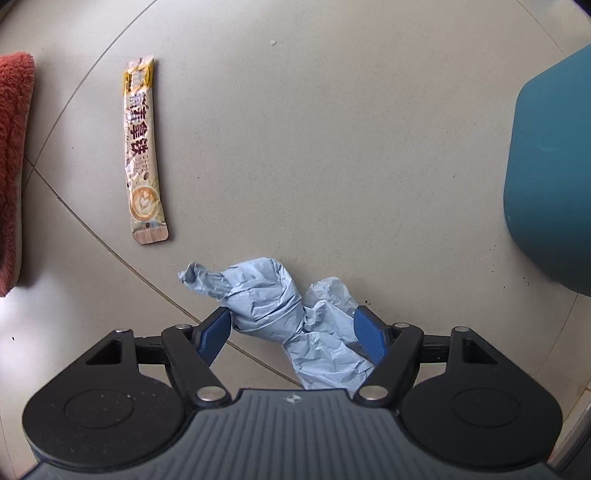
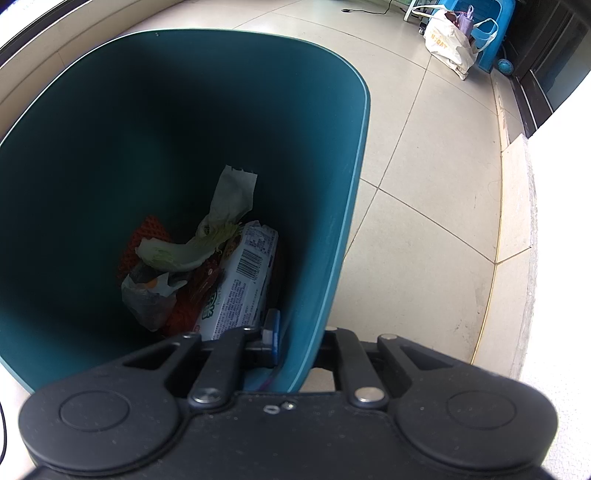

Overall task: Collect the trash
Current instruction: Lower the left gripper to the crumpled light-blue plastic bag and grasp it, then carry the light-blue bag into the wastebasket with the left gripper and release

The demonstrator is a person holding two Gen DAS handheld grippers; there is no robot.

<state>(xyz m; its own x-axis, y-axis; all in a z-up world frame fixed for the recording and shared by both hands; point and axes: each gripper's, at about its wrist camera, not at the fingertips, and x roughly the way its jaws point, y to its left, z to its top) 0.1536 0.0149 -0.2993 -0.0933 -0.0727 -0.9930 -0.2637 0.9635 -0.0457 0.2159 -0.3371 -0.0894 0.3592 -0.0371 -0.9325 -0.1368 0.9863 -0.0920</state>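
A crumpled pale blue paper wad (image 1: 266, 302) lies on the tiled floor. My left gripper (image 1: 291, 332) points straight down over it, open, with one blue pad on each side of the wad. A coffee sachet (image 1: 142, 147) lies flat further out to the left. The teal trash bin (image 1: 554, 166) stands at the right edge of the left wrist view. In the right wrist view my right gripper (image 2: 295, 339) is shut on the near wall of the bin (image 2: 184, 110), one pad inside and the other finger outside. A cabbage leaf (image 2: 177, 254), a white packet (image 2: 240, 280) and red netting lie in the bin.
A red fluffy cloth (image 1: 11, 166) lies at the far left on the floor. Beyond the bin, a white tote bag (image 2: 448, 44) leans on a blue stool (image 2: 495, 22). A raised stone ledge (image 2: 517, 221) runs along the right.
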